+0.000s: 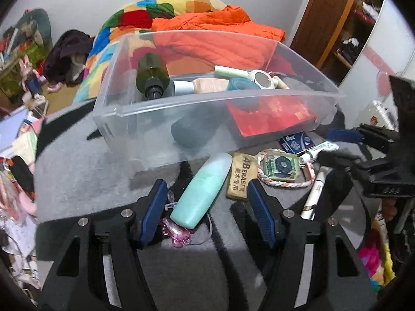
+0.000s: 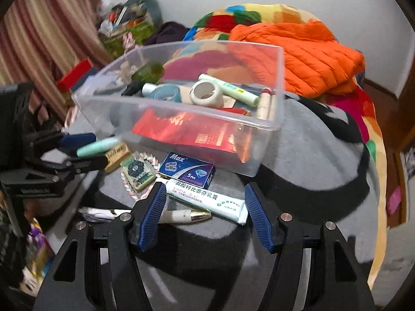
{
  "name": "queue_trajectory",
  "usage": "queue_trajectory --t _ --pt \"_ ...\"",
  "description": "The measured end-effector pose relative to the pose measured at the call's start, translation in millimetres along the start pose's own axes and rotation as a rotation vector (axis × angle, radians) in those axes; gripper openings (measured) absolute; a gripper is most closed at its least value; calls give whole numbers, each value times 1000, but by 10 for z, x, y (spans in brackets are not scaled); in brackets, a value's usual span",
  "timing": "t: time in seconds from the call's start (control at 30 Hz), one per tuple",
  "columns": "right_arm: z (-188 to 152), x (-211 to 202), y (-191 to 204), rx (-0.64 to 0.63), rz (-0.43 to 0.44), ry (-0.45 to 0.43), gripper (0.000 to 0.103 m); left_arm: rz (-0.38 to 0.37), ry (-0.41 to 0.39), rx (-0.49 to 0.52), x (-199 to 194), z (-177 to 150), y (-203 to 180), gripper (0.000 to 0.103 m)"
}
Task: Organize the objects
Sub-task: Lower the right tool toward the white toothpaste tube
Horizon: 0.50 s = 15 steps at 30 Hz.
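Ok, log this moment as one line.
left gripper: open over mint tube | right gripper: open over white ointment tube | clear bin: partly filled

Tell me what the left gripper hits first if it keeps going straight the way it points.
Most likely the mint-green tube: it lies on the grey cloth between the open left gripper fingers. Depth is hard to judge; the pink trinket beside it is close too.

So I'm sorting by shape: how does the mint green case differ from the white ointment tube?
The mint green case is plain, rounded and plump; the white ointment tube carries green print and ends in a flat crimp. The case lies between the left gripper's open jaws, the tube between the right gripper's. Both lie outside the clear bin.
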State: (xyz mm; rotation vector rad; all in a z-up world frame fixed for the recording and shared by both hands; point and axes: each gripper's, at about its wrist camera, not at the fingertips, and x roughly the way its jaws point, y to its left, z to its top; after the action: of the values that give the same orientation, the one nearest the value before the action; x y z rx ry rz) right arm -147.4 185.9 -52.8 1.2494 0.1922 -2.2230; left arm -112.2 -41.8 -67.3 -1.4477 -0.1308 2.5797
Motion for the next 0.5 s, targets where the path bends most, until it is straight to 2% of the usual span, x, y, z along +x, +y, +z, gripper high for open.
queue_trajectory --t 0.1,0.17,0.23,0.33,0.5 --pt "27 94 54 -71 -5 38 56 -30 -4 -10 -24 -11 40 49" --pt "5 101 81 -112 0 53 42 -49 -6 -17 -35 -25 54 41" --pt "-13 92 101 -145 7 64 35 -50 -9 -17 -53 -36 64 31" --pt "-32 68 105 -165 1 75 28 -35 -3 -17 -80 -95 54 23" --pt "-113 -16 18 -149 -5 91 20 -22 5 -3 -187 -204 41 22"
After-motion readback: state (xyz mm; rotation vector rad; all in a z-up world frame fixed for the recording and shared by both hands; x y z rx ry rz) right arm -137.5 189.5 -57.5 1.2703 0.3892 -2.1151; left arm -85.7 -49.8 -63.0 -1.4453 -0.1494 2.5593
